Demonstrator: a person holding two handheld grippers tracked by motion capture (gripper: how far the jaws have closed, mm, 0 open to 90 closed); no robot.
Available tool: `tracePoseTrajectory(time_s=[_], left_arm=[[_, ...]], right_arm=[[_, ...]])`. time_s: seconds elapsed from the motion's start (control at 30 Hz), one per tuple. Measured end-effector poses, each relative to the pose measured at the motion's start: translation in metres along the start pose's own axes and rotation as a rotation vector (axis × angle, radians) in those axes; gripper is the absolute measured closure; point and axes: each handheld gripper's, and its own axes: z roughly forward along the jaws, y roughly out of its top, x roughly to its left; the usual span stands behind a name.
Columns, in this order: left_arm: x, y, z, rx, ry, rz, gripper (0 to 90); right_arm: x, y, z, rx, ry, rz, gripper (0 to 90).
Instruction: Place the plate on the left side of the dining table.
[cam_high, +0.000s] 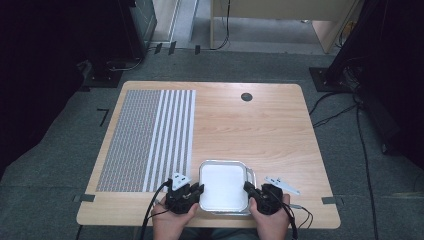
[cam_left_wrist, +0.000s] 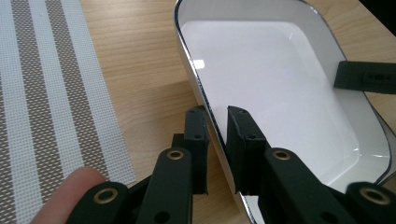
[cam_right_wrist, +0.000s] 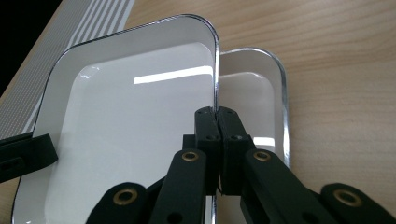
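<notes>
Your two grippers sit at the near edge of the table, with the white tray filling the gap between them, so nothing passes straight across there. To your left, the striped placemat lies flat and blocks nothing. To your right, a small grey plate lies just beside the right gripper. Beyond the tray, you have open wood up to the dark round grommet.

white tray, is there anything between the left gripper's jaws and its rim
Nothing visible. In the left gripper view the left gripper straddles the near rim of the white tray, one jaw inside and one outside, a small gap showing. The right gripper is shut on the opposite rim.
</notes>
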Motion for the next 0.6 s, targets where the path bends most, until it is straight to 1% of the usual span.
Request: tracePoseTrajectory(time_s=[0.07,0.1,0.13,0.17,0.2,0.33,0.37,0.43,0.6], left_arm=[[0.005,0.002,-0.002,0.001,0.002,-0.013,79.7],[0.005,0.002,-0.002,0.001,0.002,-0.013,80.1],[0.01,0.005,-0.004,0.001,0.004,-0.027,80.5],[0.01,0.005,-0.004,0.001,0.004,-0.027,80.8],[0.016,0.008,-0.005,0.002,0.007,-0.035,81.2],[0.026,0.013,-0.007,0.003,0.006,-0.051,82.0],[0.026,0.013,-0.007,0.003,0.006,-0.051,82.1],[0.033,0.017,-0.009,0.002,0.006,-0.059,82.5],[0.043,0.021,-0.012,0.009,-0.002,-0.081,83.5]], right_arm=[[0.005,0.003,0.001,-0.003,-0.001,-0.015,90.0],[0.005,0.003,0.001,-0.003,-0.001,-0.015,90.0],[0.011,0.005,0.003,-0.007,-0.005,-0.039,90.0],[0.011,0.005,0.003,-0.007,-0.005,-0.039,90.0],[0.016,0.007,0.006,-0.002,-0.001,-0.038,90.0],[0.022,0.01,0.014,0.007,0.01,-0.03,90.0],[0.022,0.01,0.014,0.007,0.01,-0.03,90.0],[0.028,0.013,0.018,0.006,0.011,-0.031,90.0],[0.036,0.016,0.026,0.011,0.018,-0.031,90.0]])
